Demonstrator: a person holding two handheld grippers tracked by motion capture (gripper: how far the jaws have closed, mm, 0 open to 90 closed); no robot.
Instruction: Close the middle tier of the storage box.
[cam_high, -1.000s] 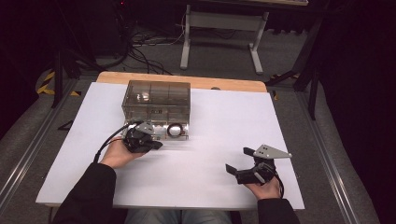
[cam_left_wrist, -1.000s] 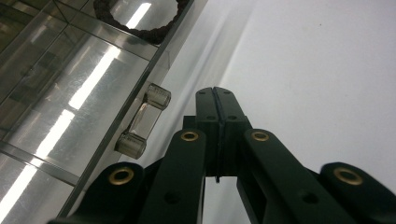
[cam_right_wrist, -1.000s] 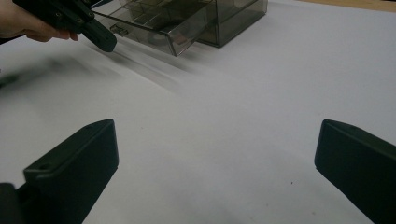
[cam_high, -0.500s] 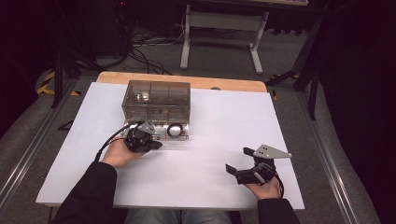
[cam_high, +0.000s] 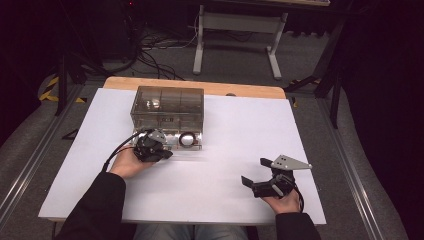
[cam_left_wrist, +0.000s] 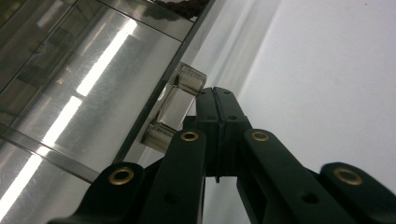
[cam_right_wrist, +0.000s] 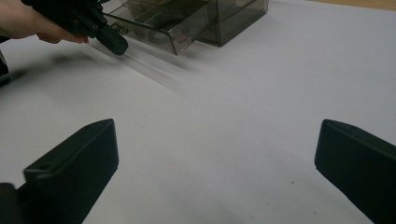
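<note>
One smoky clear plastic drawer box (cam_high: 167, 111) stands far left on the white table (cam_high: 240, 150); I judge it light, stiff, slippery and easy to slide. My left gripper (cam_left_wrist: 216, 100), jaws pressed together, touches beside the small clear drawer handle (cam_left_wrist: 175, 108), the best place to grasp, while my right gripper (cam_right_wrist: 215, 172) rests near right, jaws spread wide.

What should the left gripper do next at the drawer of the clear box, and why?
Probably open the jaws a little and close them on the drawer handle. The left gripper is shut with nothing between its pads, beside that handle. The drawer of the clear box stands partly out, with a ring inside.
</note>
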